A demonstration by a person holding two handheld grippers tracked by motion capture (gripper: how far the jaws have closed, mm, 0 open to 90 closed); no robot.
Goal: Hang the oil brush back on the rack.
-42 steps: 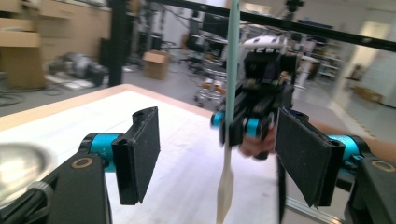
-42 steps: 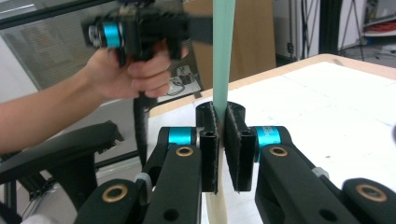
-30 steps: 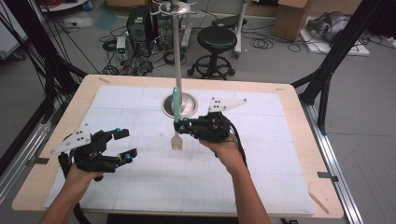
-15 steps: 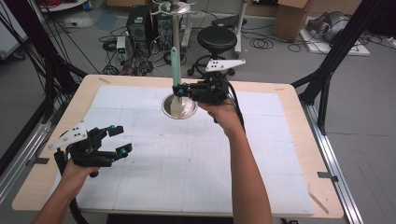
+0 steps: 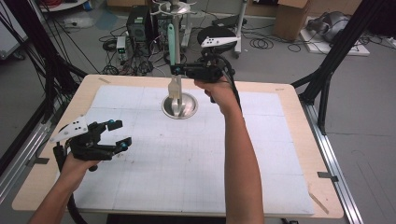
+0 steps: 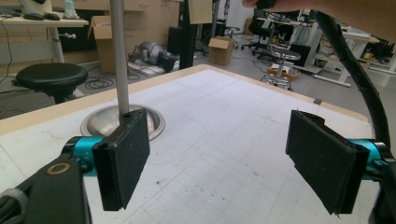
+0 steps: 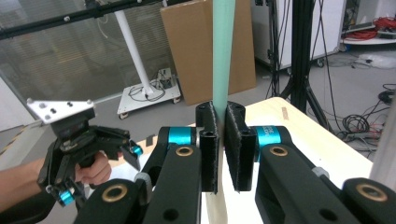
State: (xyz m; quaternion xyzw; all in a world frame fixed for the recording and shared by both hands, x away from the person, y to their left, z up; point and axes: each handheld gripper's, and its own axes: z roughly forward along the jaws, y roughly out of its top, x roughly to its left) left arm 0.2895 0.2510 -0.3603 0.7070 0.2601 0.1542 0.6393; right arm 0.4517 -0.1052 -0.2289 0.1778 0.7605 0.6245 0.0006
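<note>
Holding item: one spatula (image 5: 172, 56), green handle up, pale blade down, long axis upright. Your right claw (image 5: 173, 70) is clamped tight on the handle, above the far middle of the tabletop (image 5: 289, 140), with the blade hanging over the round metal base (image 5: 180, 106) of the stand. Stand pole (image 6: 119, 60): vertical, just beside the spatula; its hooked top sits at 12 o'clock from the claw, so the coming move looks like a lift along that axis. Your left claw (image 5: 119, 134): jaws wide apart, nothing in them, at 8 o'clock from the base, well apart. Right hand is the nearer one.
</note>
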